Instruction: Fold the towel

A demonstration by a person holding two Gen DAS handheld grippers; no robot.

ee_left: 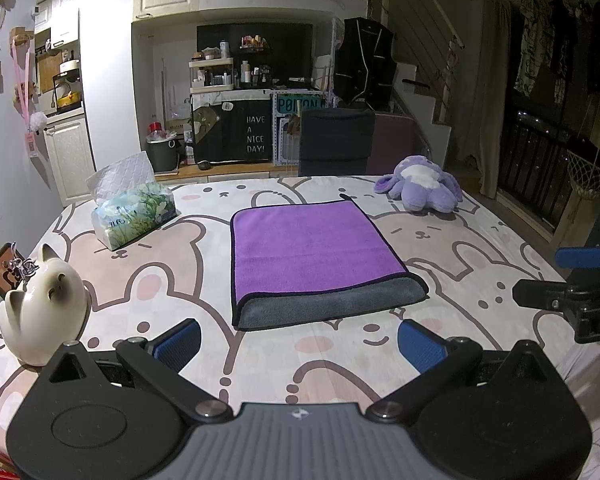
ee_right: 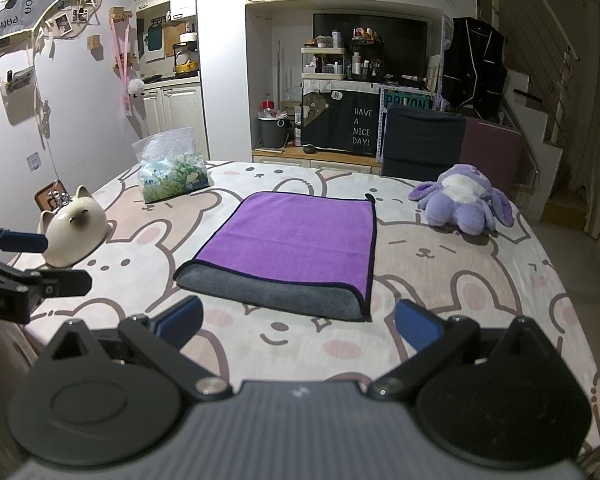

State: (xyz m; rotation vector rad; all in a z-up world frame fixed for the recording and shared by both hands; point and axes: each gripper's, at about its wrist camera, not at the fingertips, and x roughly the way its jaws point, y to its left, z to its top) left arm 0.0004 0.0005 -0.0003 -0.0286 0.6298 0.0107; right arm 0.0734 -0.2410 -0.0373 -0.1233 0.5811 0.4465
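Observation:
A purple towel with a grey underside lies folded flat on the table, its rounded fold edge showing grey toward me; it also shows in the right wrist view. My left gripper is open and empty, just short of the towel's near edge. My right gripper is open and empty, also just in front of the near edge. The right gripper shows at the right edge of the left wrist view, and the left gripper at the left edge of the right wrist view.
The table has a bunny-print cloth. A white cat figurine stands at the near left, a tissue pack at the far left, a purple plush toy at the far right. A dark chair stands behind the table.

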